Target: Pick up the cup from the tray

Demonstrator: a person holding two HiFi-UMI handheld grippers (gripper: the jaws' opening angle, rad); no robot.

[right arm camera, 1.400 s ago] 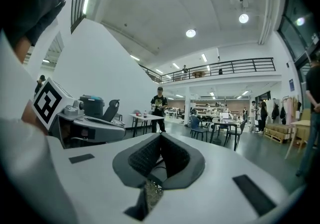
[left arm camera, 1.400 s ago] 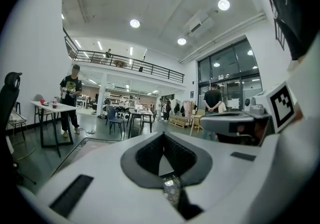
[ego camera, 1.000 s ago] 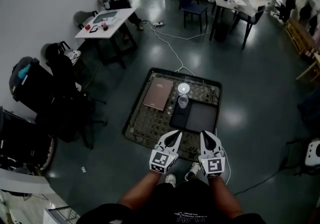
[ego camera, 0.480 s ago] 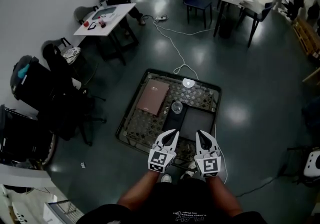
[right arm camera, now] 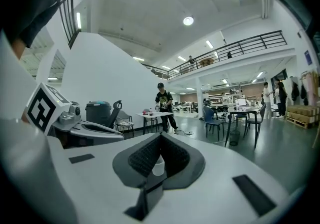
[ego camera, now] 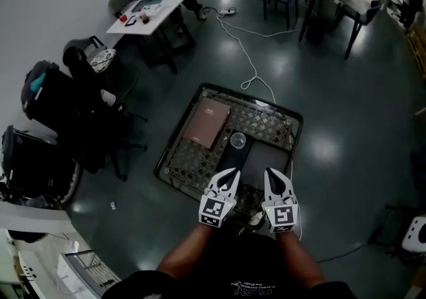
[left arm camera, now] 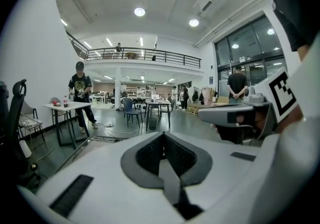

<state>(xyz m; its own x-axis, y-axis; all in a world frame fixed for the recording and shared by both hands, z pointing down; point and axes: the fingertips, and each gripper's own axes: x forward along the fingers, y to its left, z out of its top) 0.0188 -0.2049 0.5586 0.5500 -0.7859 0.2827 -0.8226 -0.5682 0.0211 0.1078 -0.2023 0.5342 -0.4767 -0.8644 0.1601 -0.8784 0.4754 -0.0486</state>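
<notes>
A clear cup [ego camera: 237, 140] stands upright at the far end of a black tray [ego camera: 230, 159] on a low lattice-topped table [ego camera: 184, 161]. My left gripper [ego camera: 231, 174] and right gripper [ego camera: 271, 174] hover side by side over the table's near edge, short of the cup. Both point towards the trays, and each has its jaws together with nothing held. In the right gripper view the cup [right arm camera: 158, 166] shows small and far through the notch of the right gripper [right arm camera: 160, 136]. The left gripper [left arm camera: 163, 136] view looks out over the room, with no cup in sight.
A brown notebook [ego camera: 207, 124] lies on the table's left part and a second dark tray [ego camera: 267, 164] sits right of the black one. A cable [ego camera: 243, 56] runs across the floor beyond. Black chairs [ego camera: 73, 108] stand at the left. A person stands at a white table [ego camera: 148, 10].
The head view has shifted, so the table now sits slightly nearer and more to the right. Both grippers stay shut at the table's near edge, and the cup has not moved on its tray.
</notes>
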